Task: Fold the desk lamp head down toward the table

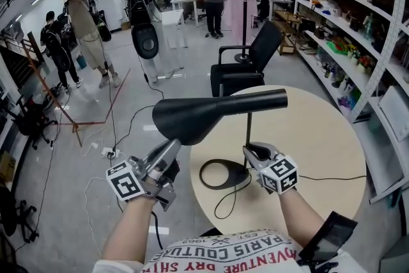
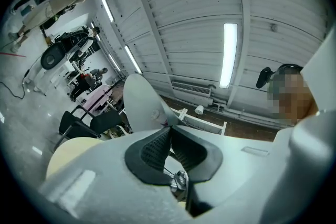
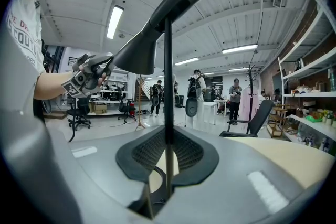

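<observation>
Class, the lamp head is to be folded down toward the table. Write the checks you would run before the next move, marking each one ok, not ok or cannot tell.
1. Right tool clamped on the stem: ok.
2. Left tool closed on the rim of the lamp head: ok.
3. Base sitting flat on the table: ok.
4. Cord out of the head's way: ok, it trails off to the right.
5. Head already lowered: not ok, it lies about level at the top of the stem.

the right tool [image 1: 254,151] hides the lamp stem [image 1: 248,128] lower end
</observation>
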Tool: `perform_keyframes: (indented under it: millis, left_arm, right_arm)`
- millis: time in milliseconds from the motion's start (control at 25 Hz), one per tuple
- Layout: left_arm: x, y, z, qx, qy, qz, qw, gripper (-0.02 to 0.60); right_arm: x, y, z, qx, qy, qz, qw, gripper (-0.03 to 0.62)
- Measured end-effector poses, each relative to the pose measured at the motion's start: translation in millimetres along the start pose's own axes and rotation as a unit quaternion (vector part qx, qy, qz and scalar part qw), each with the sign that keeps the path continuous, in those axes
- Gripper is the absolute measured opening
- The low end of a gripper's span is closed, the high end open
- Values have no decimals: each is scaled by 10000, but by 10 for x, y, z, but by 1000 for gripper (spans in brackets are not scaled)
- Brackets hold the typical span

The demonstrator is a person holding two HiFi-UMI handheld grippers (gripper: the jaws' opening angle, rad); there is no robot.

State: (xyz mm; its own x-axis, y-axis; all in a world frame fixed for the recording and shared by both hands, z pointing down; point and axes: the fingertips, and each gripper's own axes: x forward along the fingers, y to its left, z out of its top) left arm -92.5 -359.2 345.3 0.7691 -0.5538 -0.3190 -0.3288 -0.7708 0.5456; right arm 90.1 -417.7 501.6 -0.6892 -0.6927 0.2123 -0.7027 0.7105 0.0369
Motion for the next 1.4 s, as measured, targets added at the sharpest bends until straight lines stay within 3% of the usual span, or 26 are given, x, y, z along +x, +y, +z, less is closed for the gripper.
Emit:
perform_keyframes:
  millis: [1080,1400]
  left_arm:
    - [-36,163,-344,-850,-86,-111,9963,17]
    - [32,125,-511,-1519,-252,-353,9874,20]
  right_arm:
    - [31,19,-2,29,-54,36,10000,38]
    - [6,5,13,10,-83,21,10000,38]
